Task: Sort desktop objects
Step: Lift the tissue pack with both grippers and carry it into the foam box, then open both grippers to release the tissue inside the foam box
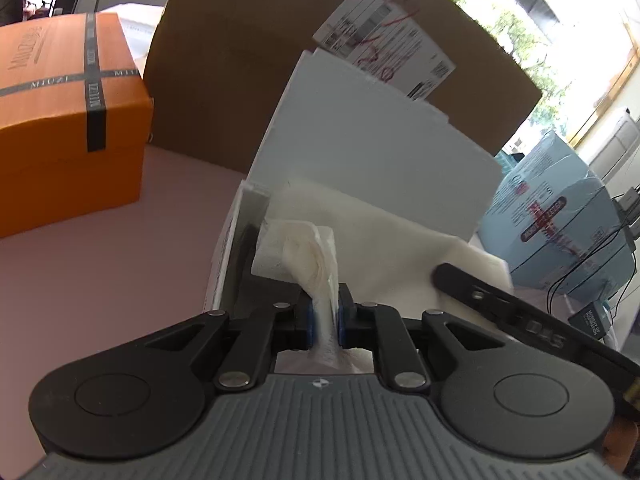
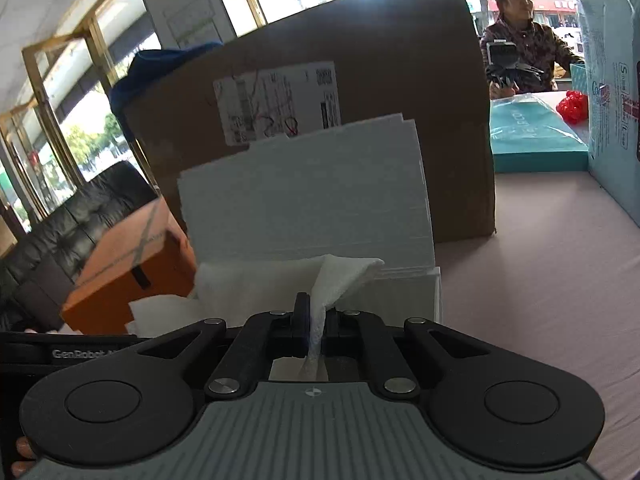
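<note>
You've got both grippers on the same sheet of white tissue [image 1: 320, 264] right now, one at each end. Your left gripper [image 1: 325, 322] has its blue pads pinched shut on a twisted, bunched corner; your right gripper [image 2: 316, 330] is clamped on a thin drawn-up fold [image 2: 340, 276]. The tissue drapes over the open white foam box [image 2: 416, 292], in front of its upright lid panel [image 1: 380, 136], which stands against the big cardboard carton [image 2: 400, 60].

My read is that you're spreading or folding the sheet at the box. To do that well, keep both pinches level and move them together, because this paper looks soft, thin and quilted, and it will likely tear if one side pulls ahead. Ease the tension rather than snapping it taut. The foam looks light and crumbly at its stepped edges, so don't drag the tissue hard across the rim or the box may shift on the smooth pinkish table [image 2: 540, 240].

Off to your left sits the rigid orange box [image 1: 68, 112] with its dark ribbon band, near but not touching. The pale blue packs [image 1: 560, 220] on your right have a glossy wrapping.
</note>
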Motion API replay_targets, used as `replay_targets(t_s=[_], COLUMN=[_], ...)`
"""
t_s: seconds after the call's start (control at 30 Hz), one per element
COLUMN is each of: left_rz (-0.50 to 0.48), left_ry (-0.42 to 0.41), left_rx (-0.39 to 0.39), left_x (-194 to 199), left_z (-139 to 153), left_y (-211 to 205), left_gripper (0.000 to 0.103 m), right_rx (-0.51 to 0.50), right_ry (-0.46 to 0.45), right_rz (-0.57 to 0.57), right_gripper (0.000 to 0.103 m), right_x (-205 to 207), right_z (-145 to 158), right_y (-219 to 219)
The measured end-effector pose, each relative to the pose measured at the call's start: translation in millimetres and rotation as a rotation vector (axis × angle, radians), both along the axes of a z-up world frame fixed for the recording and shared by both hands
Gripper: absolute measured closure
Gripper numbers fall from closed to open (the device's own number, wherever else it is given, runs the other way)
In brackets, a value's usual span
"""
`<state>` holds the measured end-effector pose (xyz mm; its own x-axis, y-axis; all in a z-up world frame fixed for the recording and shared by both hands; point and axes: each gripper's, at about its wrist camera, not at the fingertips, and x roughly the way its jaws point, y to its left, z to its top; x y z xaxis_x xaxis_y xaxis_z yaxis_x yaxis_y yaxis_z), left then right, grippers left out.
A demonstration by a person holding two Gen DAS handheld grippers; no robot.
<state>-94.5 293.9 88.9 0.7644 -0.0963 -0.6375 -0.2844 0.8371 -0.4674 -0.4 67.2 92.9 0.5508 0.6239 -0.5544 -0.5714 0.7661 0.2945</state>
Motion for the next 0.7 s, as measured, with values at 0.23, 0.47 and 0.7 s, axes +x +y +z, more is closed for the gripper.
replay_targets(t_s=[0.23, 0.47, 0.7], left_rz=[-0.022, 0.000, 0.072], left_ry=[0.022, -0.012, -0.128], left_rx=[0.006, 0.022, 0.157], left_x=[5.1, -3.8, -22.0], left_z=[-3.6, 13.3, 42.5], left_y=[1.4, 9.9, 8.6], left_gripper=[0.083, 0.078, 0.078], right_rx=[-0.159, -0.253, -0.326], right_ry=[-0.026, -0.045, -0.075], right_rz=[0.006, 0.031, 0.038], right_gripper=[0.098, 0.097, 0.083], right_x=[5.3, 7.7, 10.6], right_z=[-4.2, -7.0, -6.0], right_y=[21.3, 32.3, 33.1])
